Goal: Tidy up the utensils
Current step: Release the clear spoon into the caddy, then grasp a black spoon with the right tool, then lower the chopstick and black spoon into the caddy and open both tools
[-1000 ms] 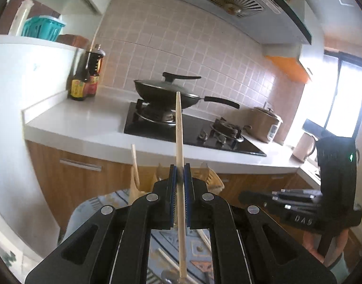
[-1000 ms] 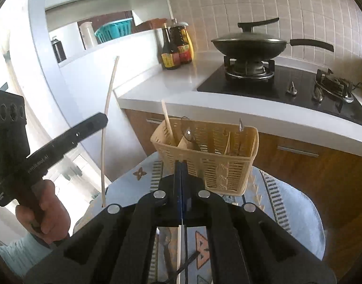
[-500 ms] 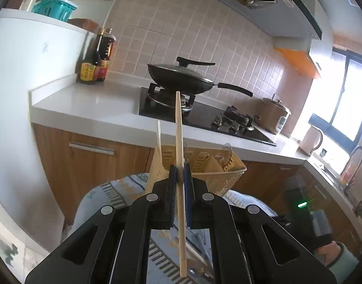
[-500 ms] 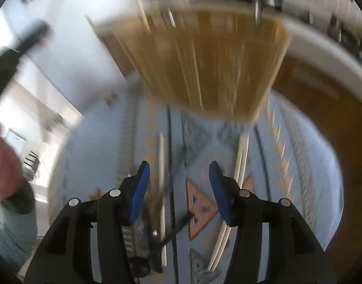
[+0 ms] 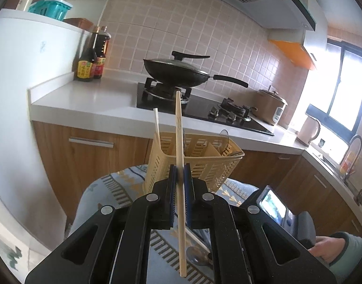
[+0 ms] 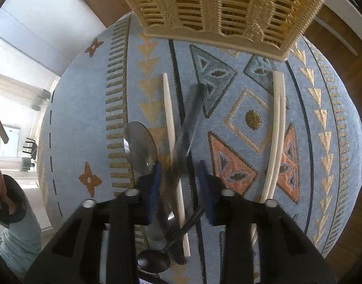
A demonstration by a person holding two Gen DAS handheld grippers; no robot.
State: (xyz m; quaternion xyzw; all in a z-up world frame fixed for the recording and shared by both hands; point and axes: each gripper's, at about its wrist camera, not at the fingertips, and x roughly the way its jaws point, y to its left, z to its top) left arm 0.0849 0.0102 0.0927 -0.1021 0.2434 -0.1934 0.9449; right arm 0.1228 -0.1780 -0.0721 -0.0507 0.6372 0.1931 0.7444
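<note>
My left gripper [image 5: 178, 177] is shut on a wooden chopstick [image 5: 179, 142] held upright, just in front of the yellow slotted utensil basket [image 5: 204, 163], which holds another chopstick [image 5: 156, 127]. My right gripper [image 6: 178, 177] is open and points down at the table, its jaws around a dark utensil handle [image 6: 190, 120] and a cream chopstick [image 6: 169, 108]. A steel spoon [image 6: 139, 142] lies just left of them, a black spoon [image 6: 155, 260] lower down. A pair of cream chopsticks [image 6: 277, 130] lies to the right. The basket [image 6: 228, 7] stands at the far side.
The round table carries a blue patterned cloth [image 6: 86, 118]. Behind the basket run a white counter [image 5: 91, 97] with sauce bottles [image 5: 91, 56], a hob with a black wok [image 5: 176, 73], and a rice cooker [image 5: 271, 106]. The right gripper's body [image 5: 275, 208] shows low right in the left wrist view.
My right gripper has opened and swung down over the utensils on the cloth. My left gripper, still holding the chopstick, has come closer to the basket.
</note>
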